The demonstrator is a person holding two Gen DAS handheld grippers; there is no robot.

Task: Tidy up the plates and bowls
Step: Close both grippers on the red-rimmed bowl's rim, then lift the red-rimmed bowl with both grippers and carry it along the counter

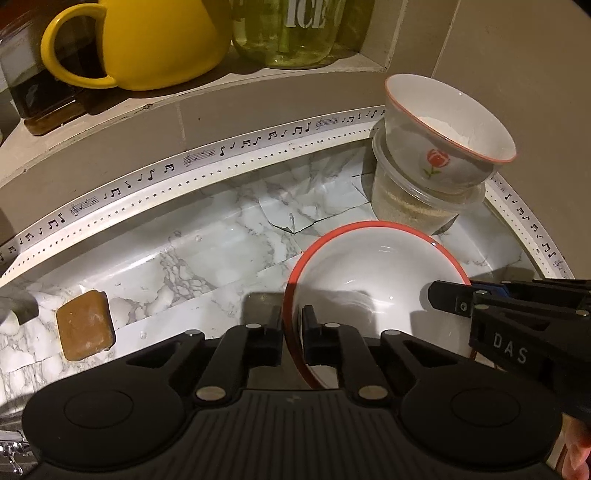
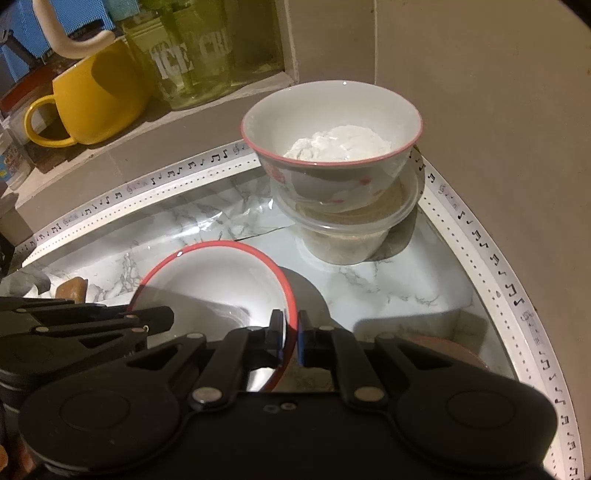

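1. Bowl with a red rim [image 1: 373, 291] is sitting above the marble-patterned counter [image 1: 207, 254], gripped on two opposite sides of its rim; whether it is resting or lifted, I cannot tell.
2. Left gripper [image 1: 293, 334] is pinching the bowl's left rim, one finger inside and one outside.
3. Right gripper [image 2: 291, 338] is clamping the right rim in the same way.
4. Glazed ceramic is likely handling as stiff, smooth and breakable, so a thin rim pinch is risking slip; keeping it level and moving slowly seems wise.
5. Rose-painted bowl [image 1: 448, 129], holding something white, is standing on a clear plastic tub [image 1: 417, 206] just behind.
6. Brown soap-like block [image 1: 85, 325] is lying on the counter to the left.
7. Yellow mug [image 1: 147, 40] and a glass jar [image 1: 295, 33] are occupying the shelf above.
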